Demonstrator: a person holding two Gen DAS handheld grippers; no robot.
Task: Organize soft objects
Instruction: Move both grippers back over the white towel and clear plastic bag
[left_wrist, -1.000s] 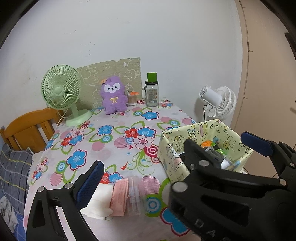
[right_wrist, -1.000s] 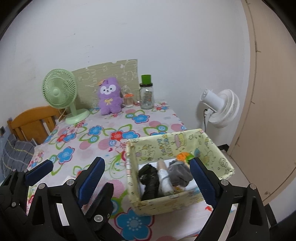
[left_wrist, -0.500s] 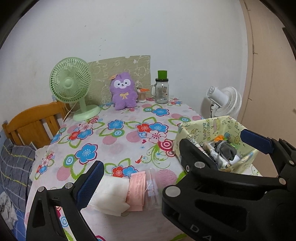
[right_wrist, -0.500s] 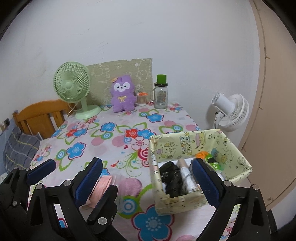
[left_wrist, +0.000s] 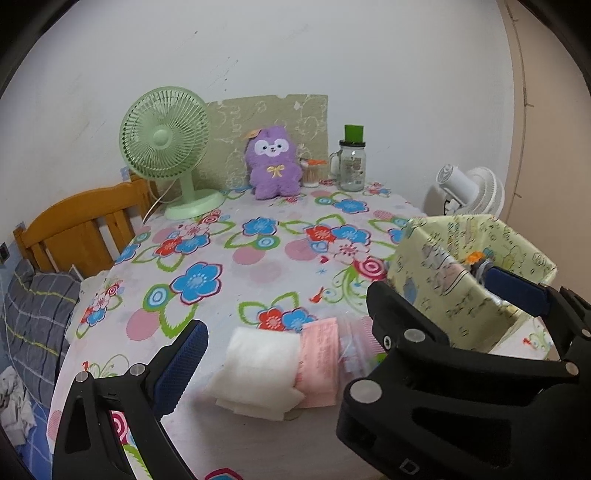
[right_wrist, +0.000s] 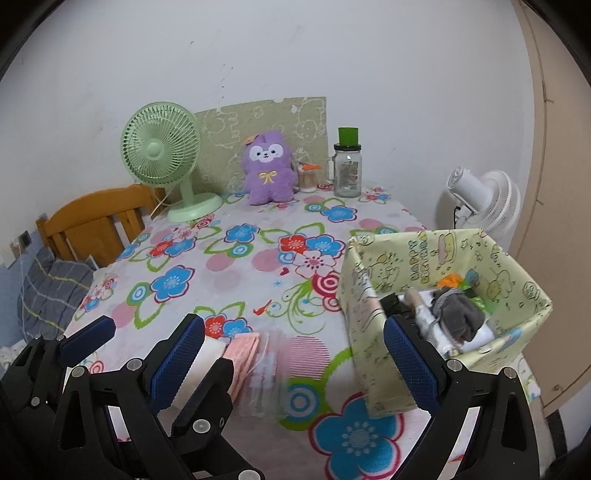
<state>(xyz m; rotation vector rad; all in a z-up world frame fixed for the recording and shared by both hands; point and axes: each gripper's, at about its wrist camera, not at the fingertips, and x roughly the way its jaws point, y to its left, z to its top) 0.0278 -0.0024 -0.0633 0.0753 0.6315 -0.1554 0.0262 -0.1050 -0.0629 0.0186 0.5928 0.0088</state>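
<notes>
A white folded cloth (left_wrist: 260, 363), a pink folded cloth (left_wrist: 319, 360) and a clear plastic packet (left_wrist: 349, 349) lie side by side near the table's front edge. The pink cloth (right_wrist: 243, 350) and the packet (right_wrist: 269, 363) also show in the right wrist view. A yellow-green printed box (right_wrist: 436, 251) at the right holds a grey sock (right_wrist: 456, 314), a black item and other soft things. My left gripper (left_wrist: 354, 314) is open above the cloths. My right gripper (right_wrist: 291, 350) is open, its right finger in front of the box. A purple plush toy (right_wrist: 267, 170) sits at the back.
A green desk fan (right_wrist: 162, 158), a glass jar with a green lid (right_wrist: 347, 166) and a small cup stand at the back against a green board. A white fan (right_wrist: 480, 199) stands beyond the table's right side. A wooden chair (right_wrist: 96, 221) is at the left.
Both views have shifted so the scene sits further right and nearer. The cloths now lie between my left gripper's fingers. Nothing on the table has moved.
</notes>
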